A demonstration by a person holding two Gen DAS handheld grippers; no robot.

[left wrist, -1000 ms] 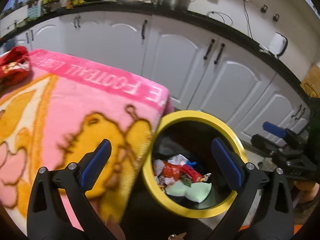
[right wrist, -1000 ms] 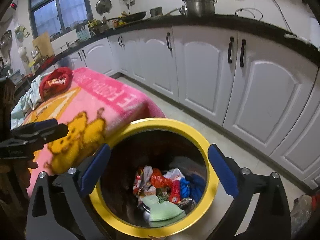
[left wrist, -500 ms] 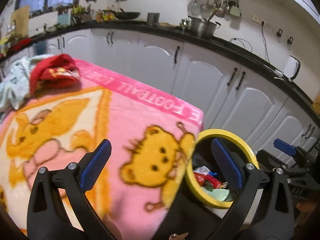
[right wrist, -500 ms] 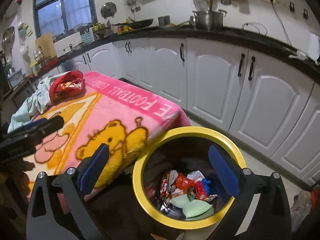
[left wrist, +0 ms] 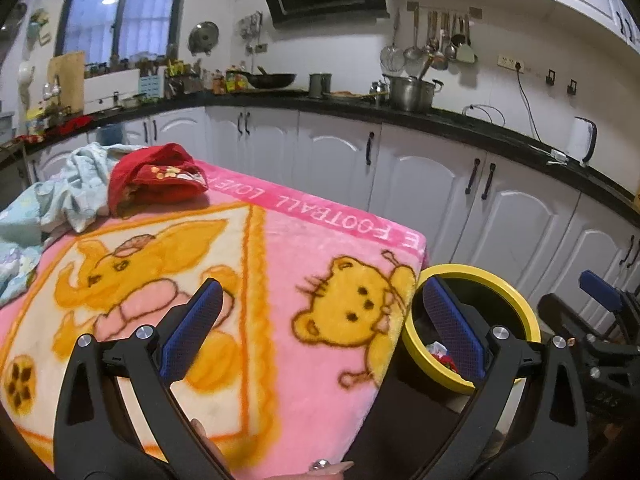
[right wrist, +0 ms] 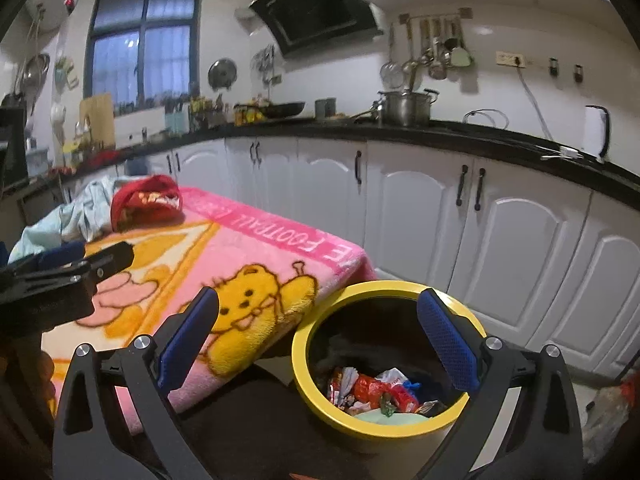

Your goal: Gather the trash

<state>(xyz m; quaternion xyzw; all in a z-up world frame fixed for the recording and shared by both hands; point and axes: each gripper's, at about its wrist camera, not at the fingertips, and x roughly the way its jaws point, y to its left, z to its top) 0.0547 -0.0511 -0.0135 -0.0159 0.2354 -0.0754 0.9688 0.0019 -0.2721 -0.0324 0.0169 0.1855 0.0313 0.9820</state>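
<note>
Pink blanket (left wrist: 280, 248) covers tabletop. Yellow-rimmed bin (right wrist: 384, 364) just beside its corner, wrappers (right wrist: 376, 390) inside. Left gripper (left wrist: 320, 328) held above blanket, fingers wide apart, empty. Right gripper (right wrist: 316, 336) above bin, fingers spread, empty.

Bin (right wrist: 384, 360) just right of tabletop (right wrist: 240, 264) corner, wrappers (right wrist: 376, 390) in it; clothes (left wrist: 120, 184) on tabletop far-left; cabinets (right wrist: 480, 232) behind.

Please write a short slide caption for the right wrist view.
Open right tool above yellow-rimmed bin holding wrappers, beside pink blanket.
</note>
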